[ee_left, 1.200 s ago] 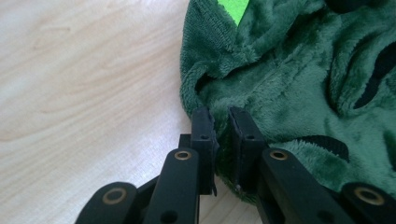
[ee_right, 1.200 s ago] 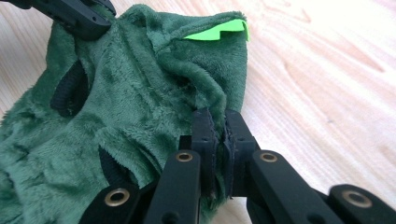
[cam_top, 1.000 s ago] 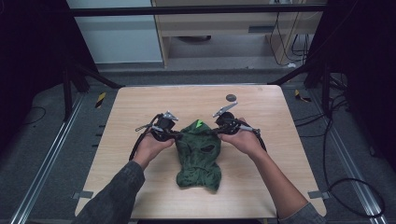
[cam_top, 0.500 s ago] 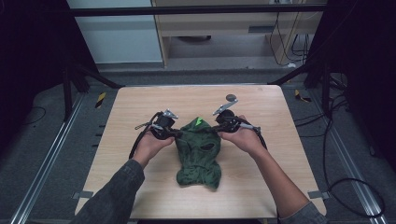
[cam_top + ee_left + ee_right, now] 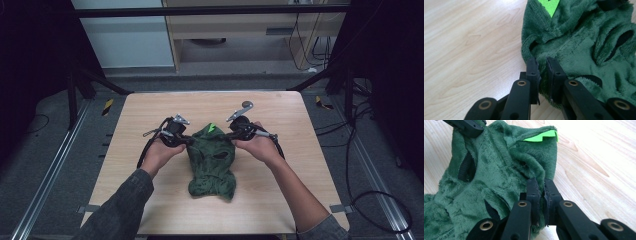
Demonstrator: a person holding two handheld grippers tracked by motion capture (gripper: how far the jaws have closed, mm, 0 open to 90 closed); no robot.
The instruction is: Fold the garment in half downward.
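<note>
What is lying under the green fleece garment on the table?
The green fleece garment lies on the bare wooden table. Both grippers, left and right, pinch its edges. Anything beneath the fabric is covered and cannot be seen.

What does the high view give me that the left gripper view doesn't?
High view alone: both hands, the left claw and right claw at opposite sides of the green fleece garment, and the whole wooden table.
Left gripper view alone: the left claw pinching the fleece edge, with pile detail and dark-lined slits.
Both: the garment, its bright green tag and the tabletop.
</note>
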